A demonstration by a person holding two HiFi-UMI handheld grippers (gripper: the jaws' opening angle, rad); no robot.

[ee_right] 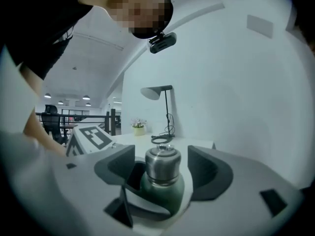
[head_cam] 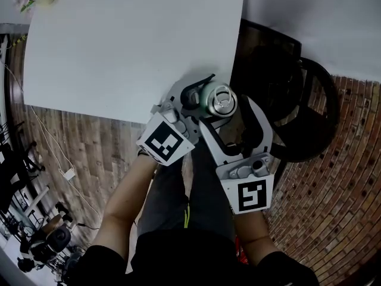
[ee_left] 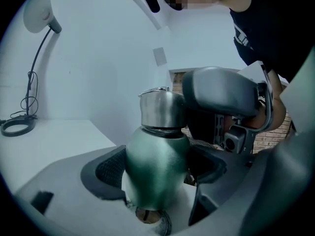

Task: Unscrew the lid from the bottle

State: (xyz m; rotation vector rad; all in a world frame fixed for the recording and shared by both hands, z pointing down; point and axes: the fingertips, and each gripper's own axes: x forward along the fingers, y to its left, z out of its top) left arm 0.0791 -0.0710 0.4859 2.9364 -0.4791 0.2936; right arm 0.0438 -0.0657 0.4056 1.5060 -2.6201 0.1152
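While upright in the left gripper [ee_left: 156, 172], bottle [ee_left: 158, 146], lid [ee_left: 161, 109] uppermost.

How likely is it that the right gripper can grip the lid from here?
Probably yes: the right gripper stands open, jaws flanking the lid with nothing in between, while the left gripper clamps the bottle below.

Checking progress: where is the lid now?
In the right gripper view, the lid sits on the bottle between the right gripper's open jaws; the left gripper clamps the bottle at the table's edge.
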